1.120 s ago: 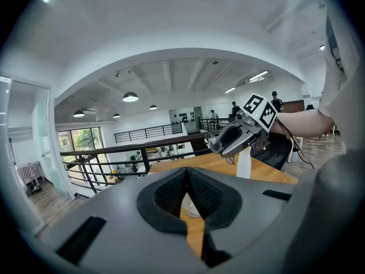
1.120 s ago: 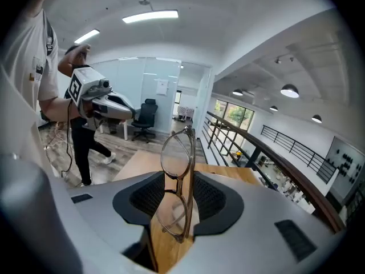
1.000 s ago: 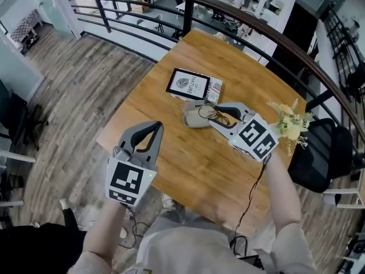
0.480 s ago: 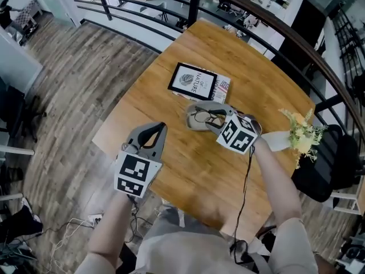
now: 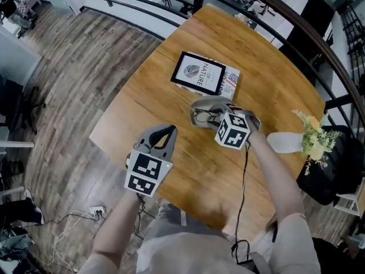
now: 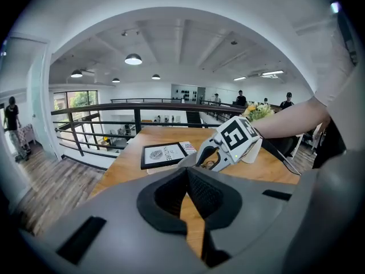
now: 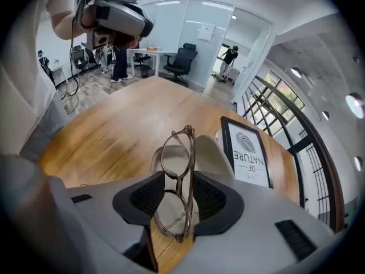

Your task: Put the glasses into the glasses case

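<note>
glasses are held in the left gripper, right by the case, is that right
Not quite. The glasses are held in the right gripper, not the left gripper, whose jaws are shut on nothing. The right gripper view shows them between its jaws, right by the case.

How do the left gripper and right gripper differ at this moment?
The right gripper is closed on thin brown-framed round glasses; the left gripper is shut on nothing. The right gripper is at the beige glasses case mid-table; the left gripper is near the wooden table's edge, apart from it. Both are grey with marker cubes.
</note>
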### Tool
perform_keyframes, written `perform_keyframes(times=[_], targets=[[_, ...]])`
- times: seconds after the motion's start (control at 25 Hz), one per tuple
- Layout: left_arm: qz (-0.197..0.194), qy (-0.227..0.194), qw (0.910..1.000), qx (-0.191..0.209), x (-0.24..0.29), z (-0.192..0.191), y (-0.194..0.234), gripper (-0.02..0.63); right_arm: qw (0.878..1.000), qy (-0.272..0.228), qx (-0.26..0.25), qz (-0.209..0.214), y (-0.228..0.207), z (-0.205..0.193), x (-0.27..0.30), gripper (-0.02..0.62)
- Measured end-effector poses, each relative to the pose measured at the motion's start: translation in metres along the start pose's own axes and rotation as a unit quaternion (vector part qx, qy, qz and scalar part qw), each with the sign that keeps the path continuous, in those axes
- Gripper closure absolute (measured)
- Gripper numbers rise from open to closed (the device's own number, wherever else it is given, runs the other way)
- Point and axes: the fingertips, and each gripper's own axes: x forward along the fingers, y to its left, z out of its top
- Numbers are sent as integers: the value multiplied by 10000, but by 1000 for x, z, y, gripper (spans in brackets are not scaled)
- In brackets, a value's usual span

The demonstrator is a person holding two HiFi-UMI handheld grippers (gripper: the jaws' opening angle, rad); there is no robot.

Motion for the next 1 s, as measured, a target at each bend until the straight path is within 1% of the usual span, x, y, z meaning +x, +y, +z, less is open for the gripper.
perform_keyframes(times=[0.16,0.32,0.44,0.56,0.68,0.8,1.0], targets=[[-118,36,9999,12,5,-7,-7,591,9998,116,-12,189,4,-10,24,414],[-167,169,9997,-88,5,-21,-11,591,9981,417,-301,353,15,-22,40,413],[-175,198,9995,-161,4,-26,-13,591,9965,592,-454,369,15,-25,43,408],[-172,214,9994,-230,2,-29,-16,591,9962,639,-500,306,12,-24,42,399],[-184,235,9993,-216,-1,-30,-19,591,9974,582,-356,229,11,-20,37,397],[-182,213,9995,-174,-3,-29,-22,591,9982,529,-284,57,8,-16,25,397],[-152,41,9998,-131,-12,-11,-27,591,9992,177,111,-340,-6,-1,-17,407]])
